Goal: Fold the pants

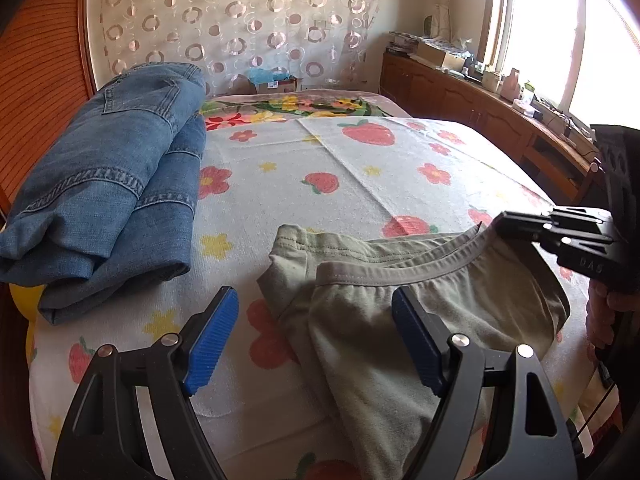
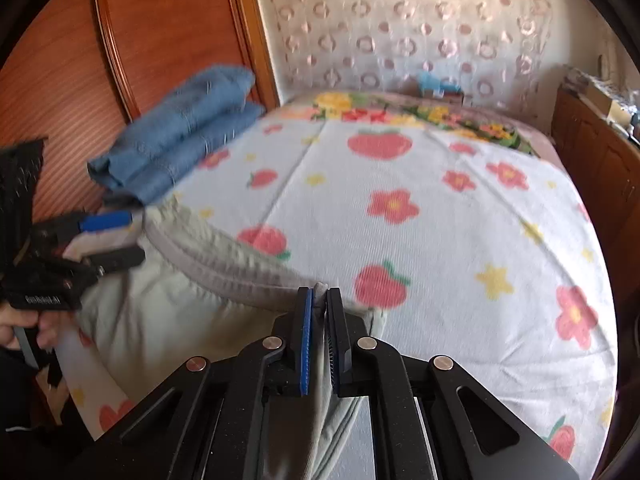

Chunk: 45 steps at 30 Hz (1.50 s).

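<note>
**Right jaws pinch the waistband; left side not yet gripped**

The pale green pants (image 1: 420,320) lie at the near edge of the bed (image 1: 360,168), waistband (image 2: 224,264) facing the far end, the cloth rumpled and draping over the edge toward the person. The right gripper (image 2: 319,300) has its jaws closed on the right end of the waistband, a small tuft of grey-green cloth showing between the blue pads. The left gripper (image 1: 316,312) hangs over the left end with its jaws spread wide; one blue pad sits over the bedspread, the other over the cloth, and neither presses on anything.

Judging by this, the pants are only being picked up for spreading, so folding has barely begun.

The risk lies in the uneven hold. If the right side lifts or pulls before the left jaws close, the pants would swing from one corner and bunch up. The left end shows doubled layers with a leg edge tucked near the band, so a careless close might catch only one layer or the bedspread beneath.

A stack of folded jeans (image 1: 108,184) sits on the bed's far left, near the pants but apart from them; a wide sweep leftward could knock into it. The right view is blurred, so the depth of that pinch is hard to judge.
</note>
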Each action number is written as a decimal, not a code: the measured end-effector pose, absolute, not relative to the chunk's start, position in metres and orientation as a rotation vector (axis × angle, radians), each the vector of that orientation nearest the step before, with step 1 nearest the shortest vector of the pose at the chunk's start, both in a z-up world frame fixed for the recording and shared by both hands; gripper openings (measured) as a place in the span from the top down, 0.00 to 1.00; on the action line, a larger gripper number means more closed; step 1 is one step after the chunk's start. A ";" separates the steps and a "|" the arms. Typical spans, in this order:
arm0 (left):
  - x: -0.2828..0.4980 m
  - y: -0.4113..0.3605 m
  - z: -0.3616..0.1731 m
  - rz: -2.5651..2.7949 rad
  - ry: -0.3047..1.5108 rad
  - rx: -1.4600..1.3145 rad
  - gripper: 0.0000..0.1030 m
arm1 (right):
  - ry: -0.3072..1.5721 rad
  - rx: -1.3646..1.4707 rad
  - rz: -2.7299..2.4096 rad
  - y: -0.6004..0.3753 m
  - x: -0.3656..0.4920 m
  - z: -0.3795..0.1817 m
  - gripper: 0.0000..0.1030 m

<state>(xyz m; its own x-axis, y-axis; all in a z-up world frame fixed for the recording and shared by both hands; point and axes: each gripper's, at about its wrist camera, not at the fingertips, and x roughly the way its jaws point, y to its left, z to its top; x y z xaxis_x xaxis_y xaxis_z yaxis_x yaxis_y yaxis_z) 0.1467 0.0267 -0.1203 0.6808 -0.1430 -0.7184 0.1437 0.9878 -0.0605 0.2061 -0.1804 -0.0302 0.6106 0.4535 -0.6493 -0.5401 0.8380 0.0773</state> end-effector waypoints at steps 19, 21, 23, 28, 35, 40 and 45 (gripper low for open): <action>0.155 0.028 -0.141 -0.131 0.894 -0.006 0.21 | 0.753 -0.183 0.484 -0.184 0.193 -0.039 0.57; 0.155 0.028 -0.142 -0.130 0.894 -0.004 0.21 | 0.763 -0.172 0.483 -0.189 0.189 -0.041 0.56; 0.155 0.027 -0.142 -0.131 0.894 -0.005 0.21 | 0.772 -0.160 0.471 -0.194 0.188 -0.042 0.54; 0.155 0.028 -0.142 -0.131 0.894 -0.004 0.20 | 0.791 -0.111 0.480 -0.204 0.188 -0.044 0.53; 0.154 0.028 -0.142 -0.131 0.895 -0.003 0.20 | 0.803 -0.113 0.495 -0.191 0.194 -0.044 0.53; 0.155 0.028 -0.142 -0.131 0.894 -0.004 0.20 | 0.795 -0.118 0.511 -0.186 0.195 -0.045 0.53; 0.154 0.029 -0.141 -0.137 0.890 -0.013 0.20 | 0.777 -0.112 0.513 -0.189 0.192 -0.048 0.53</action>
